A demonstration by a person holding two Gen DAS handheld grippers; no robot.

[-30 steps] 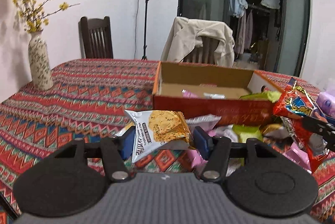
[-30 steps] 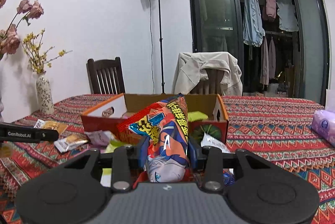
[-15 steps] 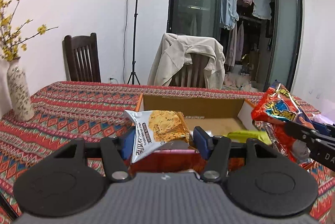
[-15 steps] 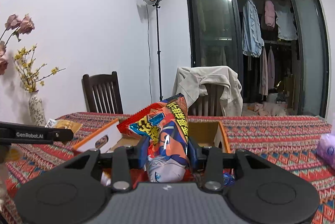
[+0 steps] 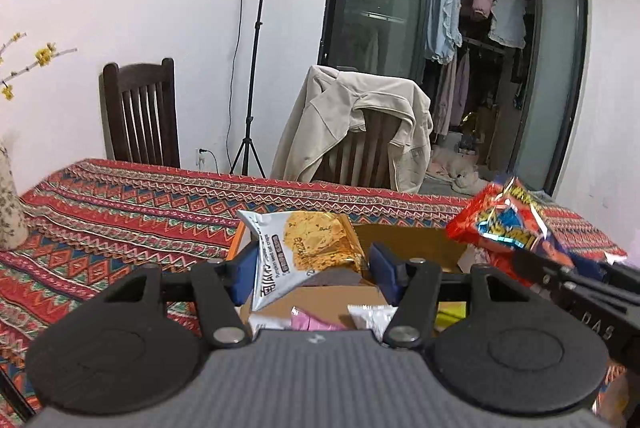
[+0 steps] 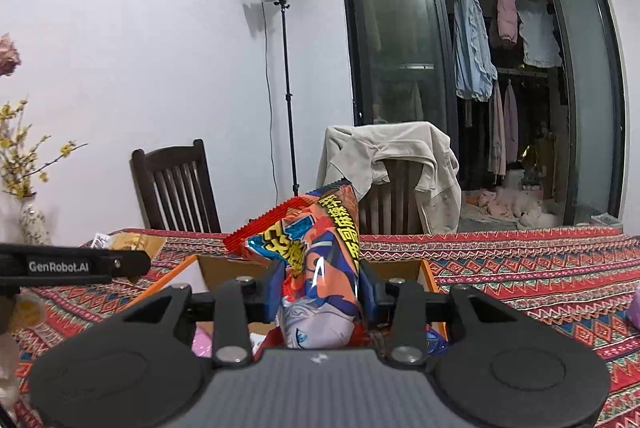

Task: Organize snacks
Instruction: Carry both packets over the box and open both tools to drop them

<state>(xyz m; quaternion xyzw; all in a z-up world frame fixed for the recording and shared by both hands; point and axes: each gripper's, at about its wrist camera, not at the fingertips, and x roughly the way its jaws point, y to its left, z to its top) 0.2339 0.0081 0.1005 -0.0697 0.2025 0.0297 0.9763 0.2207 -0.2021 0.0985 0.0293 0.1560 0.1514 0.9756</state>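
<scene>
My left gripper [image 5: 312, 268] is shut on a white and gold chip packet [image 5: 298, 252] and holds it above the open cardboard box [image 5: 412, 240]. My right gripper [image 6: 320, 288] is shut on a red and blue snack bag [image 6: 316, 260], also over the box [image 6: 400, 270]. The red bag also shows at the right of the left wrist view [image 5: 504, 228]. A pink packet [image 5: 312, 320] and a white packet [image 5: 370, 316] lie inside the box.
The table wears a red patterned cloth [image 5: 120, 212]. A flower vase [image 6: 34, 220] stands at the far left. A dark wooden chair [image 5: 140, 116] and a chair draped with a beige jacket [image 5: 360, 132] stand behind the table. A light stand [image 6: 286, 88] is by the wall.
Both grippers have risen and moved forward with their packets. They went from the table's front, beside loose snacks, to a spot over the open box.
</scene>
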